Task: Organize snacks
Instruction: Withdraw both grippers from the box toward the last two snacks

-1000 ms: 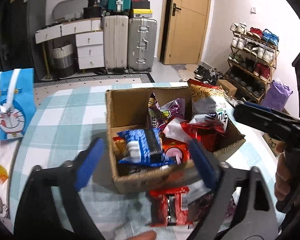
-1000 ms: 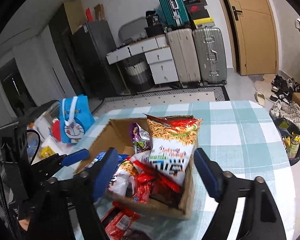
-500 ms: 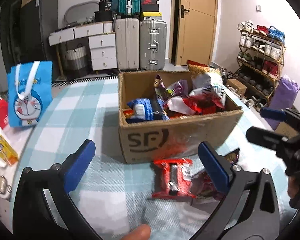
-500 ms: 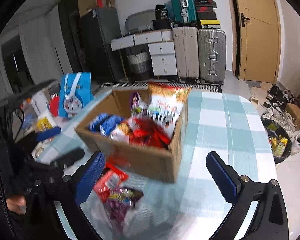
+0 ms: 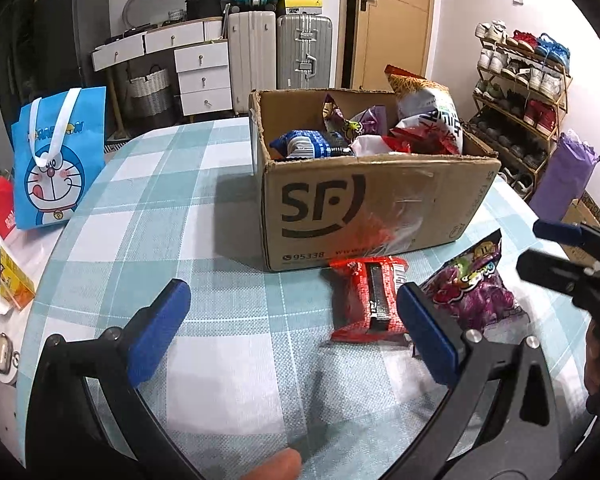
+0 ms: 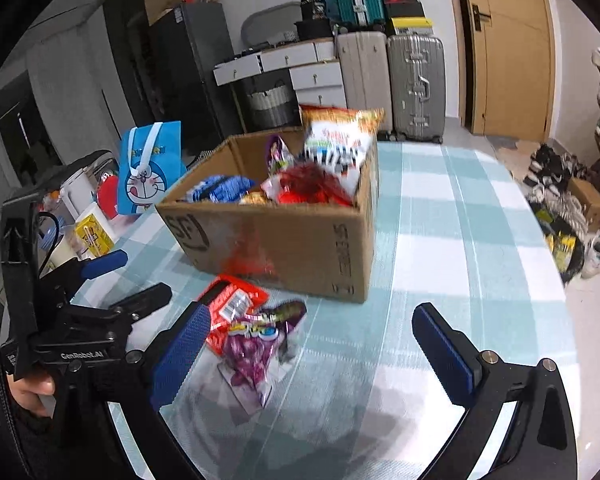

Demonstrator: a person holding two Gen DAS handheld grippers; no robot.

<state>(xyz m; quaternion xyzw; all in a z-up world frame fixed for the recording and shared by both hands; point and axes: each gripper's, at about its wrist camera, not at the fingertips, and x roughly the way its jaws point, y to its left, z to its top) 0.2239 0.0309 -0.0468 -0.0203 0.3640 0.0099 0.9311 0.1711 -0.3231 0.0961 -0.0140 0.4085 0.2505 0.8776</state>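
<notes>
Both tongs agape, empty – left tongs (image 5: 292,328) nearer red packet (image 5: 370,300), just far-right of them, long axis near-to-far; right tongs (image 6: 306,348) beside purple packet (image 6: 256,344).

Cardboard box (image 5: 372,208) upright on table, full w/ snack bags. Red pack (image 5: 370,300) & purple pack (image 5: 474,288) lie flat just beside its front.

light: bright, even | shadows: soft | right view blurred | edges: fisheye-bent, dark
</notes>
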